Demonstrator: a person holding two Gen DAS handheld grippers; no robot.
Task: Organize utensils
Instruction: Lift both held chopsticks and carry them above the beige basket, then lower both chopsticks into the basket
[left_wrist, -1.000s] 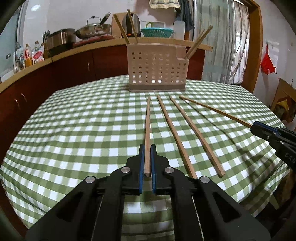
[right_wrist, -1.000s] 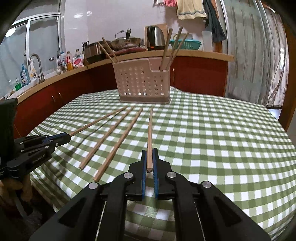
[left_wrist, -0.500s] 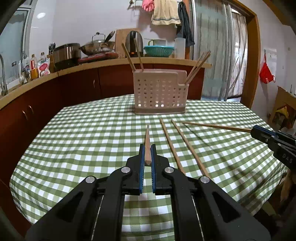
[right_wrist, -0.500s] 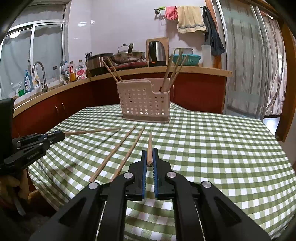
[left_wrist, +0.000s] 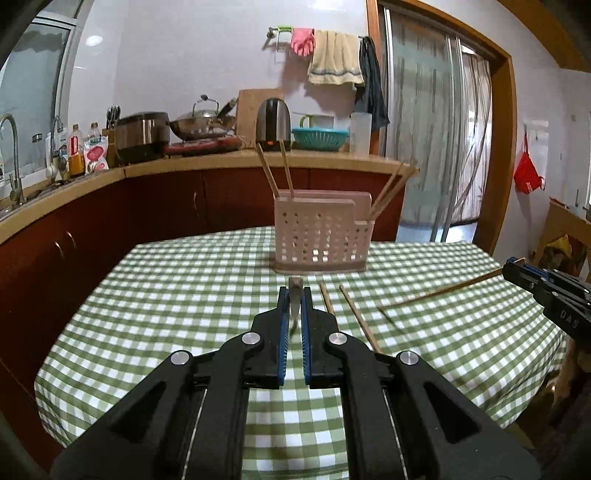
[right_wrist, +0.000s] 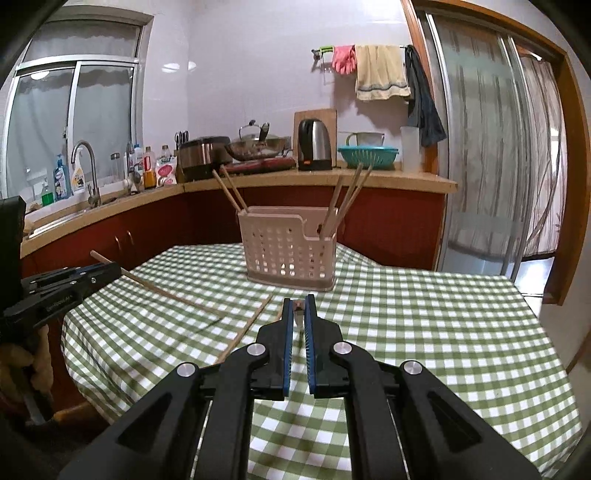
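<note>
My left gripper is shut on a wooden chopstick that points straight ahead, lifted off the table. My right gripper is shut on another chopstick, seen end-on. From the left wrist view the right gripper holds its chopstick slanting down to the cloth. From the right wrist view the left gripper holds its chopstick the same way. A beige perforated utensil holder stands at the table's far side with chopsticks in both ends.
Two loose chopsticks lie on the green checked tablecloth between the grippers; they also show in the right wrist view. Behind the table runs a kitchen counter with pots, a kettle and a sink.
Both grippers have risen and tilted up, each lifting its chopstick's near end off the cloth. The holder now sits lower and farther in both views.
</note>
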